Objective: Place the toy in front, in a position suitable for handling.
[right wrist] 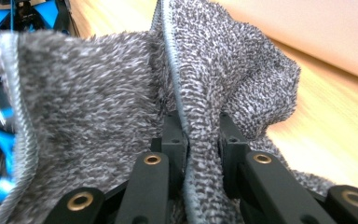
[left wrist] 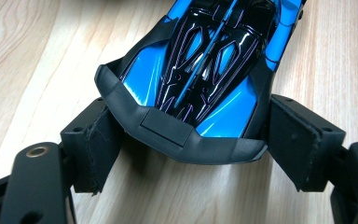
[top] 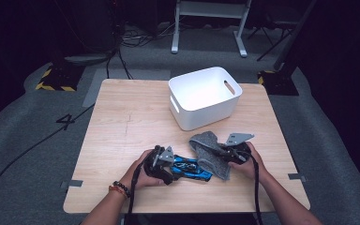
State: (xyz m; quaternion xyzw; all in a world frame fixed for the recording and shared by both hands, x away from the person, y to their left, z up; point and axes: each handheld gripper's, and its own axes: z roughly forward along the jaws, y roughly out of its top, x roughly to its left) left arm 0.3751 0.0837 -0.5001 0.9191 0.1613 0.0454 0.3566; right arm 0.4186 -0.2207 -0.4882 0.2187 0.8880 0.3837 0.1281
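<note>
Light wooden table (top: 122, 140), square top, its near edge partly covered by the person's forearms. White plastic bin (top: 205, 96) with handle slots stands at the far right of the table, well apart from both grippers; inside visible, part of its floor hidden by the near wall.

Grey terry cloth (right wrist: 98, 116) bunched and lifted at the near right, draped toward the car. Right gripper (right wrist: 203, 140): jaws pressed together on a fold of the cloth; pads buried in the pile.

Blue-and-black toy car (left wrist: 200, 79) lies on the table near centre front, between the hands; far end cut off in the left gripper view. Left gripper (left wrist: 186, 140): jaws spread either side of the car's end. Contact uncertain; pads look just beside the body.
</note>
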